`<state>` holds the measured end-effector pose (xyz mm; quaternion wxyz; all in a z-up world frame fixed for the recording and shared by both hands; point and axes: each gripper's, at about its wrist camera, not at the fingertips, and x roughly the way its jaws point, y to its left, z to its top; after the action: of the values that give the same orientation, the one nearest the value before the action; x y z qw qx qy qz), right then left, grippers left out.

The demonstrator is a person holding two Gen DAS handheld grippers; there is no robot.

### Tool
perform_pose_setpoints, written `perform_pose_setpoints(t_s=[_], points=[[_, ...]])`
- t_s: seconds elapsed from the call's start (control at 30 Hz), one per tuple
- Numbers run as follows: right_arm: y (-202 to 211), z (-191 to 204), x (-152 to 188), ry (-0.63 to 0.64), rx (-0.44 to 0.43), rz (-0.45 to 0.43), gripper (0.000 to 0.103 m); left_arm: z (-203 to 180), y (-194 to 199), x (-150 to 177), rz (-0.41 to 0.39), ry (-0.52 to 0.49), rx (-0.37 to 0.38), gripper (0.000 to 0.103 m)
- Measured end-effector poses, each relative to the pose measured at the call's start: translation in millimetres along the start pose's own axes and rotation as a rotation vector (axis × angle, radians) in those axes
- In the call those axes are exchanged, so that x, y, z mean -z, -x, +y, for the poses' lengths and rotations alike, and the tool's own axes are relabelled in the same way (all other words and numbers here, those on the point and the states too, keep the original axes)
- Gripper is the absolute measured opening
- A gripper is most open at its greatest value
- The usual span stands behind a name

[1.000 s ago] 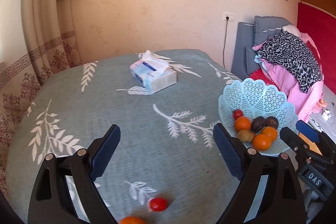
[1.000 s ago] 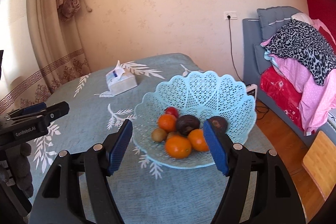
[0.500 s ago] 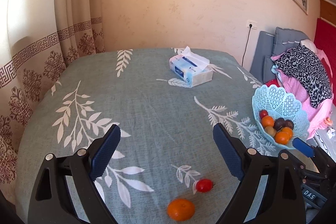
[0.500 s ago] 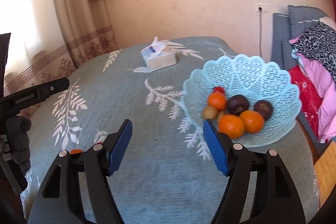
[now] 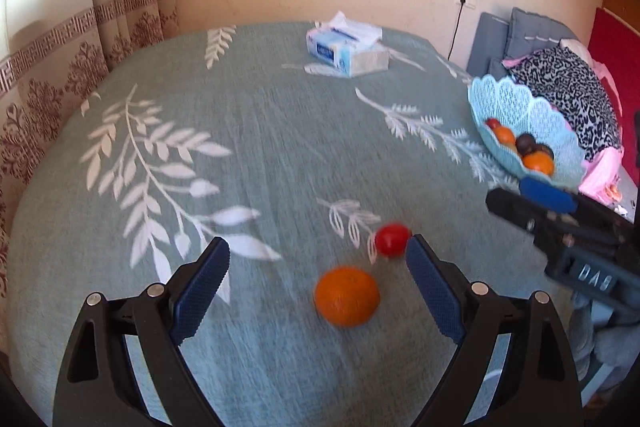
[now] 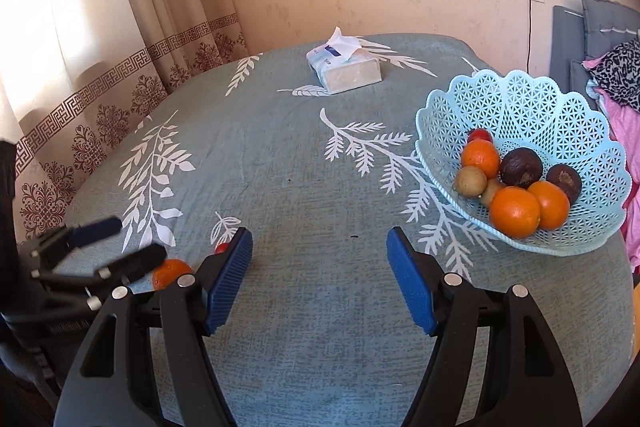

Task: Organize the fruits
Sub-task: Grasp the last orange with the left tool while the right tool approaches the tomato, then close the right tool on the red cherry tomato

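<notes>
An orange (image 5: 347, 295) and a small red tomato (image 5: 392, 239) lie loose on the teal leaf-print tablecloth (image 5: 260, 147). My left gripper (image 5: 316, 279) hangs open above them, the orange between its blue pads (image 5: 200, 287) and untouched, the tomato just past the right pad. My right gripper (image 6: 320, 275) is open over bare cloth with nothing between its pads. Left of it, the orange (image 6: 170, 273) and tomato (image 6: 221, 247) are partly hidden behind the left gripper (image 6: 116, 243). A light blue lattice basket (image 6: 520, 107) at the right holds several oranges, dark fruits and a tomato.
A tissue box (image 5: 346, 49) sits at the far side of the round table. Patterned curtains (image 6: 120, 75) hang at the left. A sofa piled with clothes (image 5: 568, 87) stands to the right beyond the basket (image 5: 516, 107).
Both grippers swung left, away from the basket. The left one dropped toward the loose orange and tomato, which now sit larger between its pads. Both stayed open.
</notes>
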<state>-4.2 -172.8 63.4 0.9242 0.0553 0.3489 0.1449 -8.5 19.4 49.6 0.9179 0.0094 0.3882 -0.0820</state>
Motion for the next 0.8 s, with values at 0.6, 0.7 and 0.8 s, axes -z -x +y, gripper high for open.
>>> perform_pose_setpoints(t_s=[0.6, 0.7, 0.8], points=[[-11, 17, -2, 0.031, -0.015, 0.029, 0.071, -4, -19, 26, 0.087, 0.022, 0.089, 0.04], [-16, 23, -1, 0.046, -0.034, 0.043, 0.071, 0, -15, 26, 0.079, 0.03, 0.078, 0.04], [-23, 30, 1, 0.066, -0.055, 0.064, 0.071, 10, -7, 24, 0.058, 0.051, 0.056, 0.04]])
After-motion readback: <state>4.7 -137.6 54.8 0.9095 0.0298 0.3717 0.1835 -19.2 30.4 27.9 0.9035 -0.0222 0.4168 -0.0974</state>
